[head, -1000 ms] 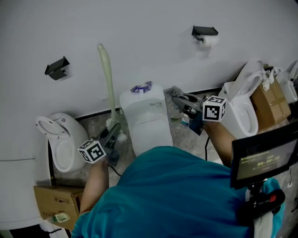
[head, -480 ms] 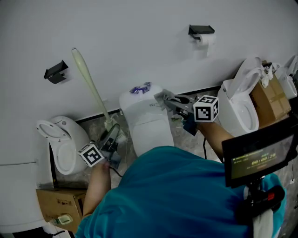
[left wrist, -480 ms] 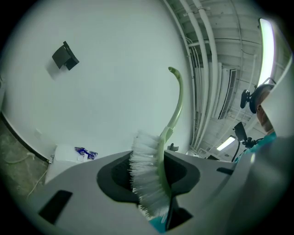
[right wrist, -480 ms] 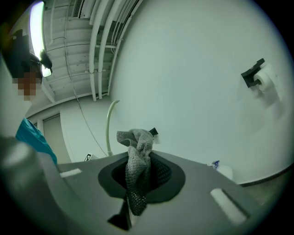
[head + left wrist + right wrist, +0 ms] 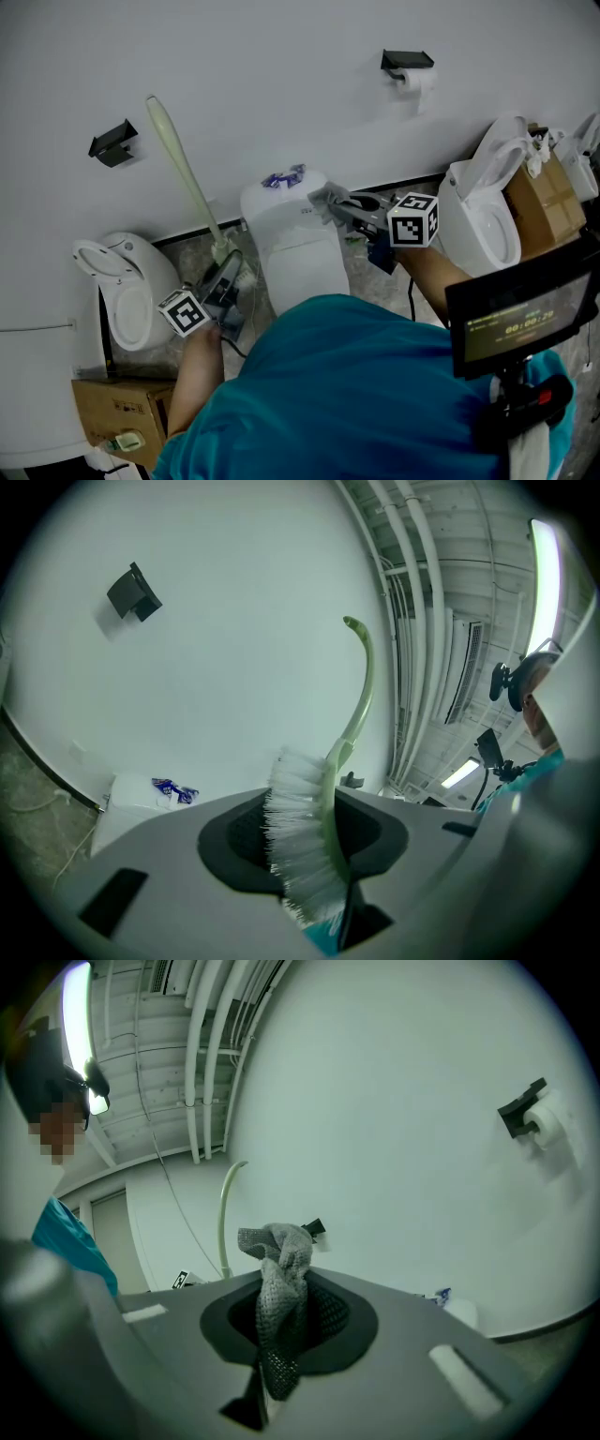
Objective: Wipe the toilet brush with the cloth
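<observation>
Nearest the camera is the person's teal shirt (image 5: 347,394), with a forearm reaching out from each side of it. A dark screen on a stand (image 5: 518,322) is at the right edge. Low at the left is a brown cardboard box (image 5: 117,412).

The left gripper (image 5: 228,272) is clamped on the bristle end of a pale green plastic toilet brush with white bristles (image 5: 302,841). The bristle head is wedged between the jaws, and the long curved handle rises out past the tips. From the head view the handle slants up and to the left in front of the wall.

The right gripper (image 5: 330,199) has its jaws closed on a bunched grey mesh cloth (image 5: 279,1288). A crumpled tuft of it stands up beyond the tips. The cloth is held over the top of a white ceramic toilet cistern (image 5: 298,246), apart from the brush, with the cistern's left side between the two. A small blue and purple wrapper (image 5: 284,177) lies on the cistern's far edge.

A white toilet bowl (image 5: 120,289) sits on the floor to the left. Another white toilet (image 5: 487,211) is to the right, beside a second cardboard box (image 5: 546,204).

On the white wall (image 5: 281,84) beyond are a black bracket (image 5: 112,143) and a black holder with a white paper roll (image 5: 411,70).
</observation>
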